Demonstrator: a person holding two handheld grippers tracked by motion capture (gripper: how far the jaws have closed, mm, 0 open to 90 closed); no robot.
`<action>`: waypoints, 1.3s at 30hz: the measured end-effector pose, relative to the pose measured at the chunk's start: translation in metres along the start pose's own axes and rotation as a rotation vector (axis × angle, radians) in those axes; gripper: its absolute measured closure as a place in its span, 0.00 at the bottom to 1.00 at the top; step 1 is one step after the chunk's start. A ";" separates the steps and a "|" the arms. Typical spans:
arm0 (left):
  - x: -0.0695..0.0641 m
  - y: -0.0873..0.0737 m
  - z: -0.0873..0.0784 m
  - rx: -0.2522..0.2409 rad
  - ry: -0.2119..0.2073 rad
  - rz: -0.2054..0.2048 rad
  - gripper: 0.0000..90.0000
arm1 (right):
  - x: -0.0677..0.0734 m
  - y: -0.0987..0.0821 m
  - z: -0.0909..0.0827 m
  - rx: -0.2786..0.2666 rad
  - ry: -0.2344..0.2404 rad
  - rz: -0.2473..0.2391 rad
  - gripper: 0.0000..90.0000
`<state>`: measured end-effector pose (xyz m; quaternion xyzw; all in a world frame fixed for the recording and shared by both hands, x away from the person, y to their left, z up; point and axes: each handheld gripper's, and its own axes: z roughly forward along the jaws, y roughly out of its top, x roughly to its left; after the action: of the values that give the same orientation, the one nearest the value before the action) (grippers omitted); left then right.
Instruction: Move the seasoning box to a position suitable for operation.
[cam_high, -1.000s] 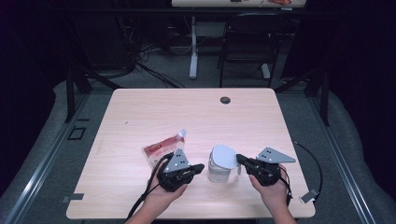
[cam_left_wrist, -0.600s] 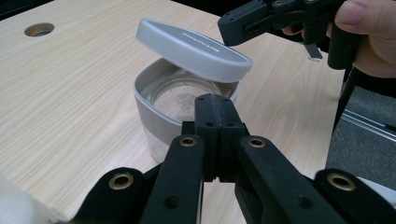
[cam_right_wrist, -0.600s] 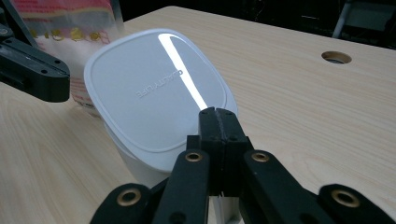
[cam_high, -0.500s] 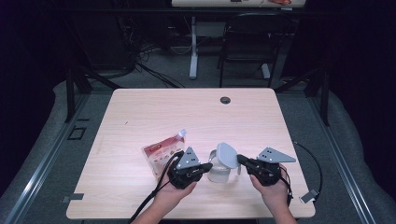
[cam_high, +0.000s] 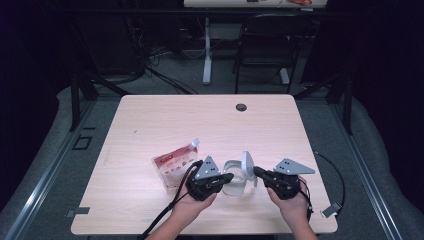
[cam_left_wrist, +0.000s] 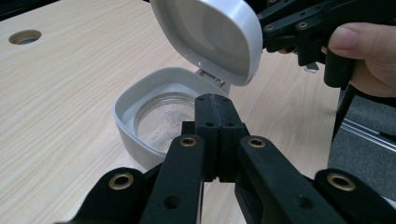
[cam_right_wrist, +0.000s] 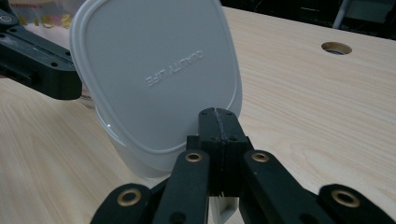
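Small white hinged-lid plastic container (cam_high: 235, 182) sits on the light wooden table (cam_high: 150, 125), lid raised, just right of the red snack pouch (cam_high: 175, 163). Your left gripper (cam_high: 227, 176), jaws pressed together and empty, is at the container's left rim. Your right gripper (cam_high: 256, 171), jaws likewise closed, meets the lid's outer face.

A pale wood table (cam_high: 165, 125) sits in the middle, lit brightly from above, and a round cable hole (cam_high: 241, 107) lies near its far edge. Grey floor (cam_high: 60, 165) runs around it, with metal rails (cam_high: 37, 187) along the left and right sides. Beyond the far edge the room goes dark: a white desk leg (cam_high: 206, 52) stands there, a black chair (cam_high: 262, 55) just right of it, and loose cables (cam_high: 160, 62) trail on the floor to the left. A second tabletop (cam_high: 250, 3) shows at the top.
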<state>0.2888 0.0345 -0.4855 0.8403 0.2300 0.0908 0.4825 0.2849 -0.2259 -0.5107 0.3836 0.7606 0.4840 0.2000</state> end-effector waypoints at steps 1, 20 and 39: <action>0.000 0.001 0.000 -0.005 -0.003 0.001 1.00 | 0.000 0.000 0.000 0.005 -0.003 -0.004 1.00; -0.014 0.012 0.013 -0.009 -0.039 0.028 1.00 | -0.002 -0.004 0.001 0.013 0.008 0.009 1.00; -0.018 0.018 0.021 -0.009 -0.056 0.029 1.00 | -0.010 -0.006 -0.006 -0.006 -0.007 0.037 1.00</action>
<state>0.2858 0.0019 -0.4801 0.8437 0.2036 0.0754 0.4910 0.2852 -0.2387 -0.5139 0.3986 0.7513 0.4885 0.1952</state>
